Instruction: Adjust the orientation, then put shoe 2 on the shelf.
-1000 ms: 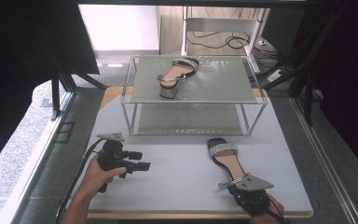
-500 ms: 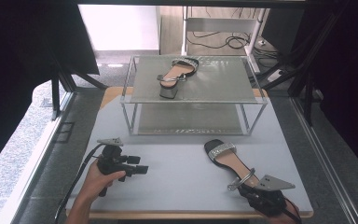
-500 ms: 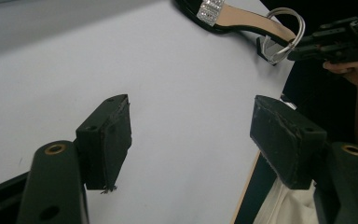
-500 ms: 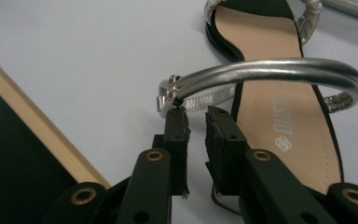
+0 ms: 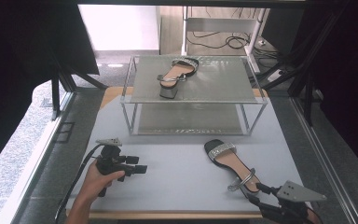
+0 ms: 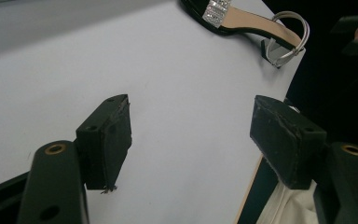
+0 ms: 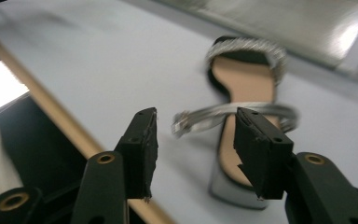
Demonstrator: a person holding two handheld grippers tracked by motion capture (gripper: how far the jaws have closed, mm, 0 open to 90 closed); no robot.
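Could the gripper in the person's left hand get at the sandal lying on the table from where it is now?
Probably yes. The left gripper has its jaws open and points across bare table toward the sandal, with nothing between them. Only the right gripper, open near the sandal's heel strap, might crowd that end.

sandal (image 5: 233, 163) | black, rhinestone strap | upright on table's right front | unheld

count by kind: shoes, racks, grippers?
sandals: 2, one on the rack's top shelf, one on the table
rack: 1
grippers: 2, left gripper, right gripper
total: 5
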